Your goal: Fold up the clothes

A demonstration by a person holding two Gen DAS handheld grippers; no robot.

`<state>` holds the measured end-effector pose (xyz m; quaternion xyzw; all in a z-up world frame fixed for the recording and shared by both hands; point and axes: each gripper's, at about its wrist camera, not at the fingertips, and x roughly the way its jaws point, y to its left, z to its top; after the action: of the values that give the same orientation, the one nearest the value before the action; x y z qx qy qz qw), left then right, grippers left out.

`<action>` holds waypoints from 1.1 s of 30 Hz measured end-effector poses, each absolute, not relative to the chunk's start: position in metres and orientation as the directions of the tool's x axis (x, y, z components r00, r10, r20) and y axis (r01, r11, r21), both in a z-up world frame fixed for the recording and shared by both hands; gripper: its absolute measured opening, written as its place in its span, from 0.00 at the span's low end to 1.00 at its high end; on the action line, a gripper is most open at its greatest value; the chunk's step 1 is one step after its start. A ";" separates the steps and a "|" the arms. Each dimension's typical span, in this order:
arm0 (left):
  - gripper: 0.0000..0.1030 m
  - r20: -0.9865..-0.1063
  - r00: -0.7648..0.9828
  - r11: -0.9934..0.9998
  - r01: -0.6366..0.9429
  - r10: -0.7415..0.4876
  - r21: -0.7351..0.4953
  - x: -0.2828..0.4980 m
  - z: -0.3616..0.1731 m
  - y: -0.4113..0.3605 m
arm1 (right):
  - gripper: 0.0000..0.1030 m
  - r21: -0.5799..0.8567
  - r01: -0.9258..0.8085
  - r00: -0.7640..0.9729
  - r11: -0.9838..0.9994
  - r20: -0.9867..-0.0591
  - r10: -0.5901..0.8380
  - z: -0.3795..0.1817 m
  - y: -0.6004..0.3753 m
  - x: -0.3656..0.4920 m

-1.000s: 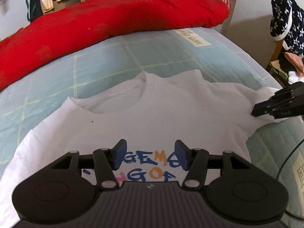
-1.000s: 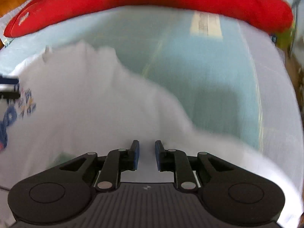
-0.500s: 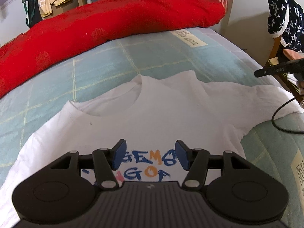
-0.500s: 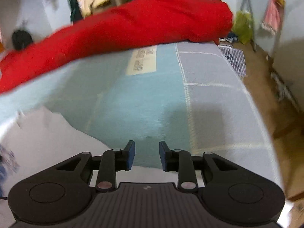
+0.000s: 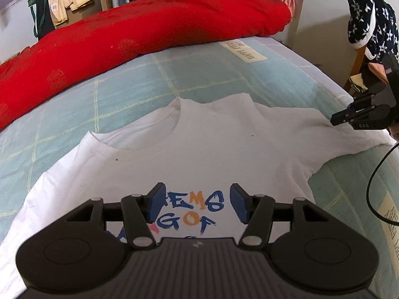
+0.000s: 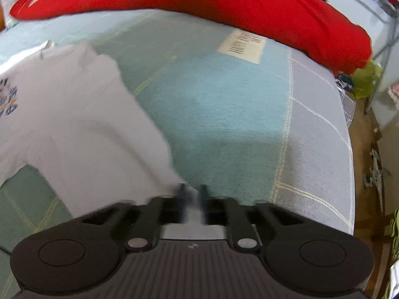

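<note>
White T-shirt (image 5: 199,154) lies flat, front up, on the teal checked bedspread (image 5: 139,84); the blue and orange print sits directly between and just beyond the left gripper (image 5: 197,203) fingers. Neckline lies farther ahead of those jaws.

Left gripper: jaws roughly half open, blue pads apart, nothing clamped; they hover over the chest print.

Right gripper (image 6: 193,199): jaws have just been closing and now stand nearly together, with a thin fold of white sleeve cloth between the pads. Frame is motion-blurred, but the sleeve runs from the shirt body straight into the jaws. In the left wrist view this gripper sits at the sleeve end, far to the right of the left jaws.

Beyond both jaws, a long red quilt (image 5: 139,30) lies across the far side of the bed.
</note>
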<state>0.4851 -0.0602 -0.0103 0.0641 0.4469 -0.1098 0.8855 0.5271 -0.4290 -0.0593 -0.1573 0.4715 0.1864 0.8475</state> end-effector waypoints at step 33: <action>0.57 -0.841 0.537 0.990 0.137 -0.066 0.010 0.452 -0.018 -0.021 | 0.93 0.025 -0.275 0.517 0.961 -0.839 0.170 -0.062 -0.361 0.494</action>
<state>0.4516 -0.0213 -0.0180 0.0373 0.4778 -0.0581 0.8757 0.4939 -0.3611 -0.0619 -0.0554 0.4743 0.1280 0.8692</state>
